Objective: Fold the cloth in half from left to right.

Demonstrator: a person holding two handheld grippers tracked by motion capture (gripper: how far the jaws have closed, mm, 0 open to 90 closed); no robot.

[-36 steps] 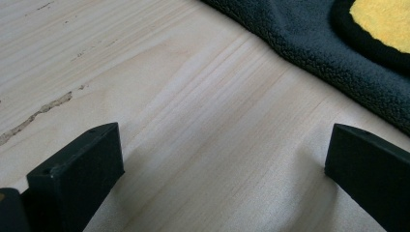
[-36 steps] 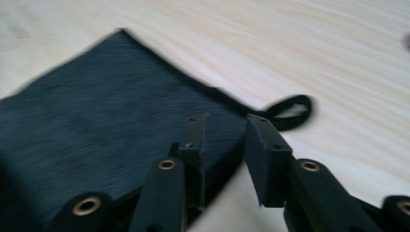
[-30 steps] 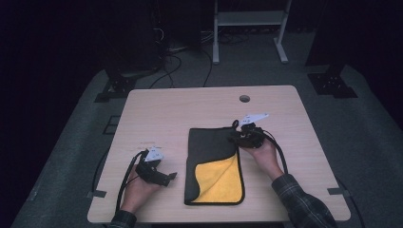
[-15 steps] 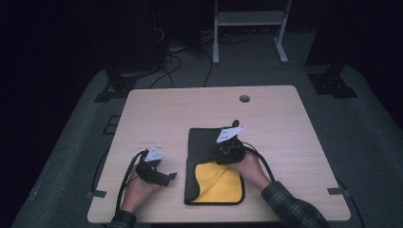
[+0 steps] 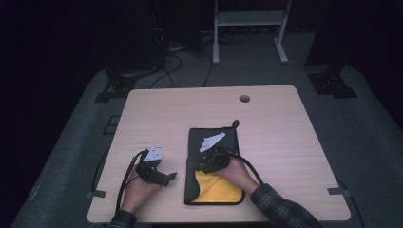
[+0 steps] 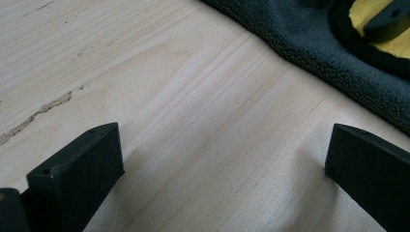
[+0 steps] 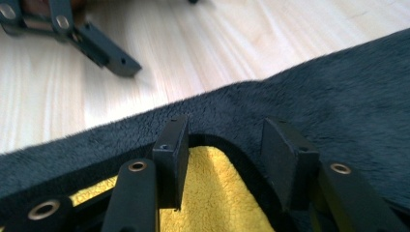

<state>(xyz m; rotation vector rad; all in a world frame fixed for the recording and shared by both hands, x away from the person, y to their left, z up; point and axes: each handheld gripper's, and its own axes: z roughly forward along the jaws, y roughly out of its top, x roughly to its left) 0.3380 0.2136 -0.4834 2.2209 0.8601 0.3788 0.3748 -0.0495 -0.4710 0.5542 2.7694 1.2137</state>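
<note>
Centrally, low in the high view, the cloth (image 5: 213, 142) lies on the table (image 5: 285, 133), long axis running near-to-far, hanging loop at its far right corner; near corner folded back, yellow underside up. Right gripper (image 5: 202, 166) over that fold, jaws just been opening, part-open, straddling the folded edge. Left gripper (image 5: 170, 178) lower left, jaws wide, empty.

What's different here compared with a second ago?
The right gripper has travelled from the cloth's far right corner across to its left side, folding more dark fabric over the yellow face. Its jaws have just been opening, with the folded corner's edge between them. The left gripper stayed put on the table, jaws open.
</note>
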